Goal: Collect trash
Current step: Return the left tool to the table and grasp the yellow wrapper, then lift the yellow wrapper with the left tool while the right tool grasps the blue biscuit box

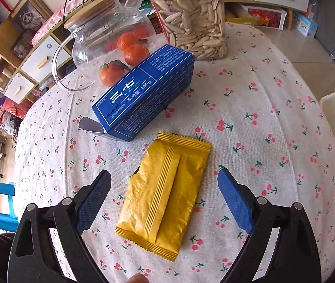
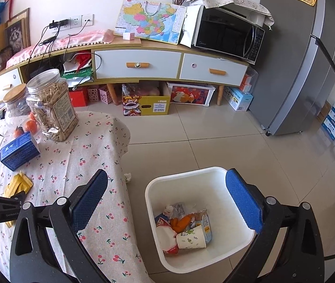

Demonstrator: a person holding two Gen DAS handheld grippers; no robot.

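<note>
— Hanging over the table (image 1: 250, 89), the left tool (image 1: 163, 197) has its jaws spread wide, one blue pad on either side of the yellow wrapper (image 1: 165, 195), neither pad touching it.

— Where does the wrapper lie?

— Flat on the cherry-print cloth, seam side up, near the table's front edge. Just beyond its far end sits the blue carton (image 1: 143, 94), lying on its side with one end flap open; whether the two touch I cannot tell.

— And further out?

— Three tangerines (image 1: 135, 54) behind the carton, a glass jug (image 1: 96, 37) with a wooden lid to their left, and a clear jar of seeds (image 1: 191, 16) to their right. Nothing lies between the pads and the wrapper.

— The other side?

— The right tool (image 2: 167, 197) is also wide apart and holds nothing. It hangs over the table's edge and the white bin (image 2: 226, 212) on the floor beside the table. The bin holds a paper cup (image 2: 191, 238), orange peel and assorted wrappers. A crumpled bit of paper (image 2: 127, 176) lies on the floor tiles close by the hanging cloth.
</note>
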